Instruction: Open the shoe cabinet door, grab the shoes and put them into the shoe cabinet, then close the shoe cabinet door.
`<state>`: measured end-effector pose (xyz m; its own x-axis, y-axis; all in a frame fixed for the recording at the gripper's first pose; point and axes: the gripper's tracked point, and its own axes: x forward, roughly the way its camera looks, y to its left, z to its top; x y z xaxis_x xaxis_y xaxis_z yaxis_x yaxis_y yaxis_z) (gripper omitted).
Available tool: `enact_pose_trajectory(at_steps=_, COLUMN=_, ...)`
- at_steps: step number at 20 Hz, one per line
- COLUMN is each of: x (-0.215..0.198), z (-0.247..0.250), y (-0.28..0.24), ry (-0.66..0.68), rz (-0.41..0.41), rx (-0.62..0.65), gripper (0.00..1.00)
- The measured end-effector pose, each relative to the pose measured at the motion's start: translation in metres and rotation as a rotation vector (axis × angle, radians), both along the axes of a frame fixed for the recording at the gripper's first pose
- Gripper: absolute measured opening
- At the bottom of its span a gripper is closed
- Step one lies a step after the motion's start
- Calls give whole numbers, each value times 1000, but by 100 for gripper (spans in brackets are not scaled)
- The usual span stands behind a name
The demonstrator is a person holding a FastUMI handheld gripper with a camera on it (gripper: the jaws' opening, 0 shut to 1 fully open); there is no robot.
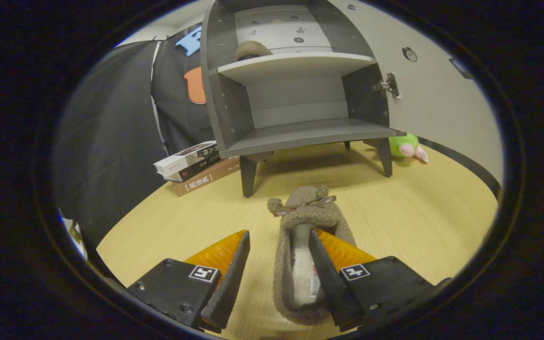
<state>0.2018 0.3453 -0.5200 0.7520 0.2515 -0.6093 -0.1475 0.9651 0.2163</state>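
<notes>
Gripper (pixel 279 245) fingers apart, straddling a fuzzy slipper's (pixel 306 222) left wall on the pale wood floor (pixel 418 212); open cabinet (pixel 295 94) at twelve o'clock, books (pixel 194 167) at ten.

slipper (pixel 302 222) on bench (pixel 418 226) between claw (pixel 279 245) fingers, one finger seemingly inside it | cabinet (pixel 295 94) at 12, door (pixel 437 94) swung to 2 | second slipper (pixel 251 49) on upper shelf | books (pixel 194 167) at 10 | toy (pixel 406 146) at 1, behind cabinet leg
</notes>
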Motion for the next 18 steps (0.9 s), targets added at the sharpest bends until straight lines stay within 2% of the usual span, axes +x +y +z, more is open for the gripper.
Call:
enact_pose_trajectory(at_steps=1, x=5, z=-13, y=-1, ry=45, rz=0, rx=-22, gripper=76)
enact_pose_trajectory(at_steps=2, x=7, z=-25, y=-2, ry=81, rz=17, rx=-35, gripper=64)
enact_pose_trajectory(at_steps=3, x=18, z=-18, y=-2, ry=63, rz=23, rx=-17, gripper=57)
enact_pose_trajectory(at_steps=6, x=18, z=-17, y=5, ry=67, rz=56, rx=93, gripper=16)
enact_pose_trajectory(at_steps=8, x=12, z=-11, y=5, ry=47, rz=84, rx=147, gripper=11)
enact_pose_trajectory(at_steps=12, x=1, z=22, y=-18, ry=-67, rz=66, rx=74, gripper=11)
enact_pose_trajectory(at_steps=14, x=-8, z=51, y=-20, ry=-111, rz=93, rx=66, gripper=11)
enact_pose_trajectory(at_steps=18, x=-21, z=131, y=-32, ry=-301, rz=110, rx=-42, gripper=11)
